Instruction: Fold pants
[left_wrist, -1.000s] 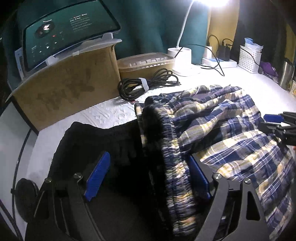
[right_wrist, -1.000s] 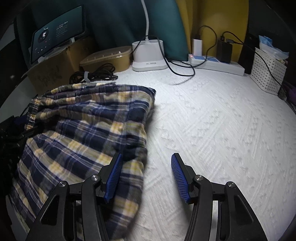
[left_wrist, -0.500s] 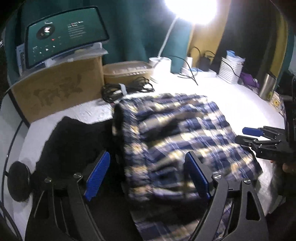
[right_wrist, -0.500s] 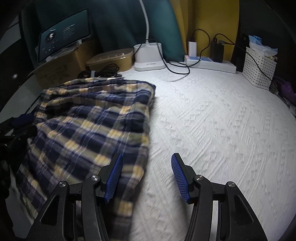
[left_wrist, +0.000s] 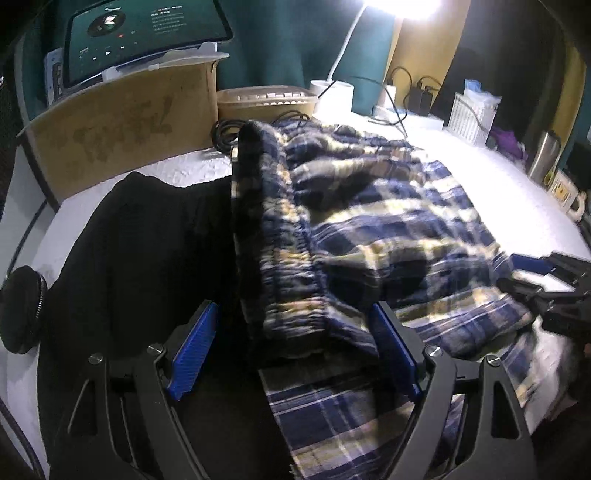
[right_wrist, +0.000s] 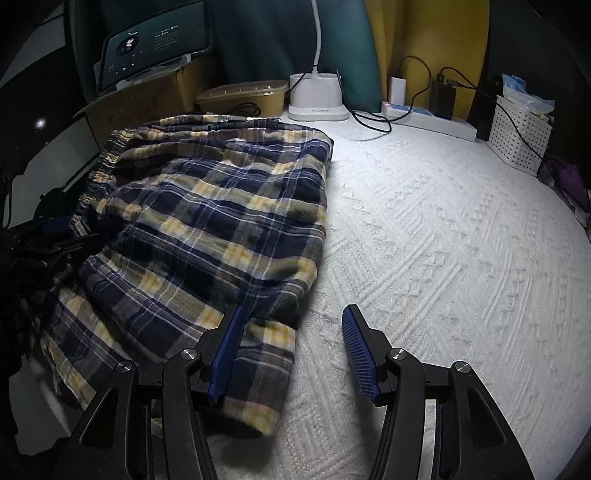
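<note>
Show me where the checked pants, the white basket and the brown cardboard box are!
Blue-and-yellow checked flannel pants (right_wrist: 207, 229): right wrist view, middle of the folded cloth.
White plastic basket with holes (right_wrist: 519, 136): right wrist view, its front wall.
Brown cardboard box (left_wrist: 122, 129): left wrist view, its front face.

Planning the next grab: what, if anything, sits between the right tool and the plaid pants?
Nothing visible does. The right tool is open, and the hem of the plaid pants already lies partly between its fingers on the white bedspread.
</note>
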